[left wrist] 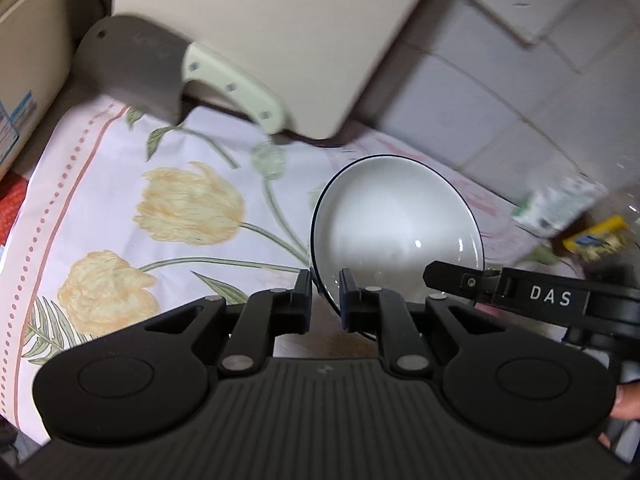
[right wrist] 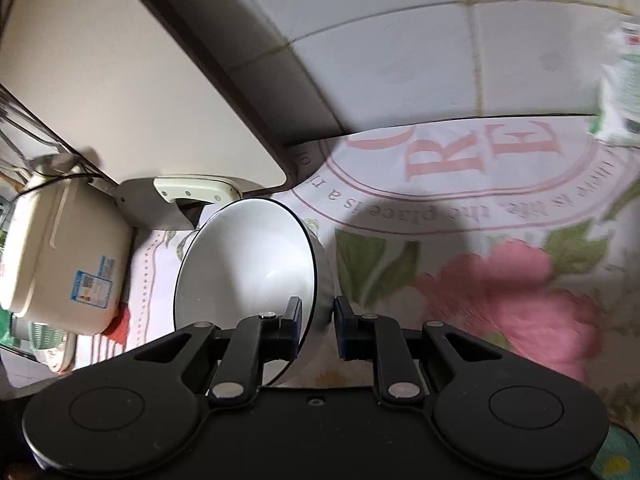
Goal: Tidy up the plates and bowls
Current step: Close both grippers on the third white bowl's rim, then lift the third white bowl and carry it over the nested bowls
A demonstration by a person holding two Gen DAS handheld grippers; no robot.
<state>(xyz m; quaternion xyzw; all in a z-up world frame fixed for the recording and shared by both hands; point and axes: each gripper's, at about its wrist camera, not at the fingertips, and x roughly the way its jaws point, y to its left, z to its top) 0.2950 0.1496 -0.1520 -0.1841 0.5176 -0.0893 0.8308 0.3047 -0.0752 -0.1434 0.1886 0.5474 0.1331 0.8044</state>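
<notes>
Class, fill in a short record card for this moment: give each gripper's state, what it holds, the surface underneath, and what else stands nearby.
left gripper: shut on the rim of a white bowl
right gripper: shut on the rim of another white bowl
bowls: both white with a dark rim, tilted, empty
surface: floral tablecloth
behind: cleaver leaning by a cutting board, tiled wall
side: rice cooker

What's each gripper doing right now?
Left gripper: shut on the white bowl rim.
Right gripper: shut on the same bowl's opposite rim.
</notes>
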